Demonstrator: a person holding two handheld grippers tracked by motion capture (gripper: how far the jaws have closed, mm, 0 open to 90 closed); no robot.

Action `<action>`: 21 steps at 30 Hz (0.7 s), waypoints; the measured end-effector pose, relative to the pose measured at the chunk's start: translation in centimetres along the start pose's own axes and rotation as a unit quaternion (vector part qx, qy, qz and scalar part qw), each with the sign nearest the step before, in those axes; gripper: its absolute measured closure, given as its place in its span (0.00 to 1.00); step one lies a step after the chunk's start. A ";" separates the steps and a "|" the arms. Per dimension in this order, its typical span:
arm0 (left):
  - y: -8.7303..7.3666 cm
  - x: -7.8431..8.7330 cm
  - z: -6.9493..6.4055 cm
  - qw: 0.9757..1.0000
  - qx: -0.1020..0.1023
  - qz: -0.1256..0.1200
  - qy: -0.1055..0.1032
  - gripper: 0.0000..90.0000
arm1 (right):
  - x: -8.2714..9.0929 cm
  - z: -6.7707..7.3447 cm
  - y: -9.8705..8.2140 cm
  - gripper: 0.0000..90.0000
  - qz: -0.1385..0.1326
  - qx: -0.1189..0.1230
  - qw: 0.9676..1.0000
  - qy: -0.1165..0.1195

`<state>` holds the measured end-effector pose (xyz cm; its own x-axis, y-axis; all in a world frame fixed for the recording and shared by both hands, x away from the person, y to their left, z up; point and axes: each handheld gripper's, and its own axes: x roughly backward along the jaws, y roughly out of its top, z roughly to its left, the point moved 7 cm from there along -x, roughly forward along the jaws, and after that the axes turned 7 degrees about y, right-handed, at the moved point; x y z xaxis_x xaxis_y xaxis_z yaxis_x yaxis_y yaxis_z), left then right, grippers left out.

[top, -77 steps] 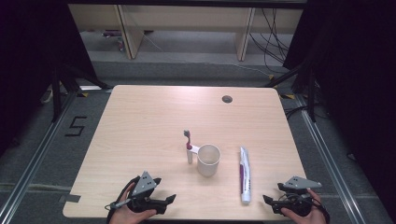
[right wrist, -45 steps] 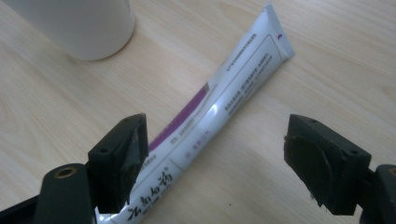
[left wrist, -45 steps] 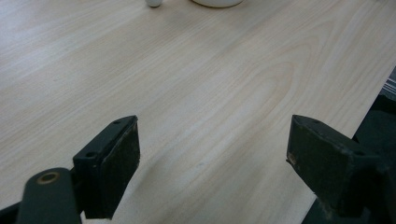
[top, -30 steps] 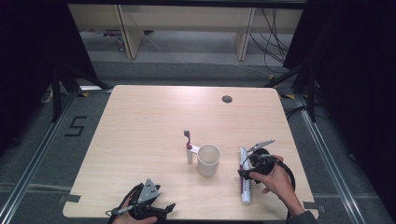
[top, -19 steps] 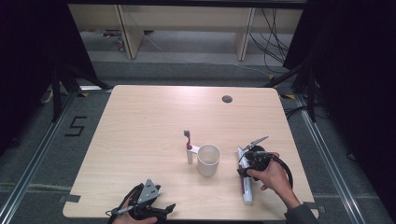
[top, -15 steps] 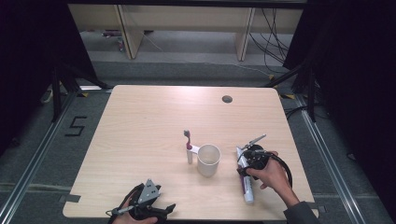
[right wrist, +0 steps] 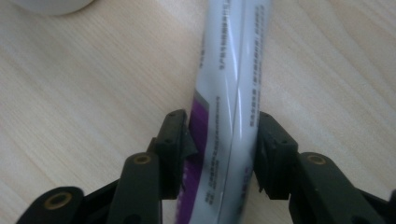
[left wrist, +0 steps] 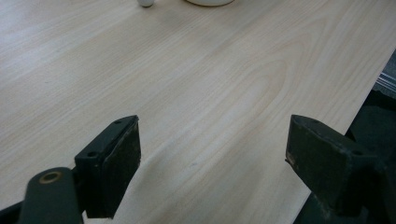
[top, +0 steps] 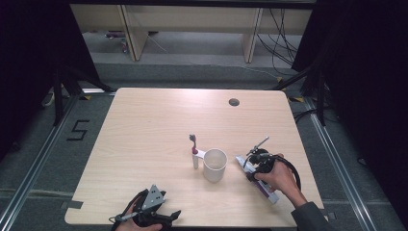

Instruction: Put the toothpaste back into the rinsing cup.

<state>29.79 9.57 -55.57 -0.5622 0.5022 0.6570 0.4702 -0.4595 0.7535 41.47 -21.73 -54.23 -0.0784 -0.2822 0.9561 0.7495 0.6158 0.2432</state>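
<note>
Clamping the toothpaste tube — right gripper just closed — left gripper gapes, nothing between.

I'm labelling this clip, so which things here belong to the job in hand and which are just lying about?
In the job:
- toothpaste tube, lying flat on the table
- right gripper, its jaws have just been closing and now press on the tube's sides

Lying about:
- white cup
- toothbrush standing beside the cup
- left gripper, jaws open over bare wood
</note>
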 end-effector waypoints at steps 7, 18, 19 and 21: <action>0.0 0.0 0.0 1.000 0.001 -0.001 -0.001 0.20 | 0.2 -0.4 -0.2 0.71 0.018 0.014 1.000 0.003; 0.0 -0.1 -0.1 1.000 0.005 -0.003 -0.001 0.20 | 0.2 -0.2 -0.7 0.84 0.057 0.038 0.998 0.007; 0.0 -0.1 -0.1 1.000 0.005 -0.004 -0.004 0.20 | 0.3 -0.2 -0.7 0.84 0.061 0.041 0.997 0.004; 0.0 -0.2 -0.1 1.000 0.004 -0.002 -0.001 0.20 | 0.2 -0.1 -0.7 0.84 0.066 0.041 0.997 0.007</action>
<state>29.82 9.43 -55.68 -0.5630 0.5053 0.6540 0.4735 -0.4513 0.7564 41.03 -22.31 -54.27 0.0273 -0.2037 0.9786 0.6957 0.7069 0.1277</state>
